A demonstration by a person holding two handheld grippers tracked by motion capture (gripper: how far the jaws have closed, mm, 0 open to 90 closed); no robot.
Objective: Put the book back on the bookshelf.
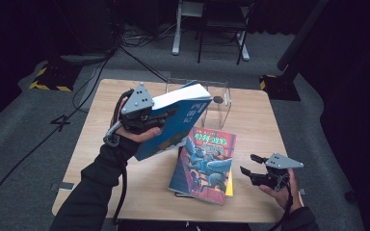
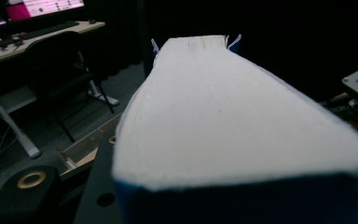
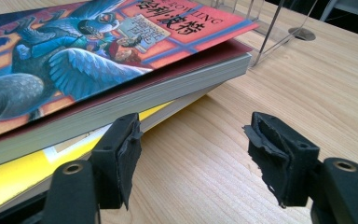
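Currently the left gripper (image 1: 166, 117) clamps the blue book (image 1: 176, 126) aloft toward the clear bookstand (image 1: 220, 98), while the right gripper (image 1: 249, 164) waits open-jawed right of the stacked books (image 1: 204, 166).

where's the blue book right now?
In the high view the blue book is left of centre, held off the table in the left gripper, in front of the clear stand and up-left of the book stack.

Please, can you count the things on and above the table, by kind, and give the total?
Books: 3, a blue book held up in the left gripper, a picture-cover book lying on a yellow book
Clear stand: 1
Grippers: 2, counting the right gripper, open beside the stack
Total: 6
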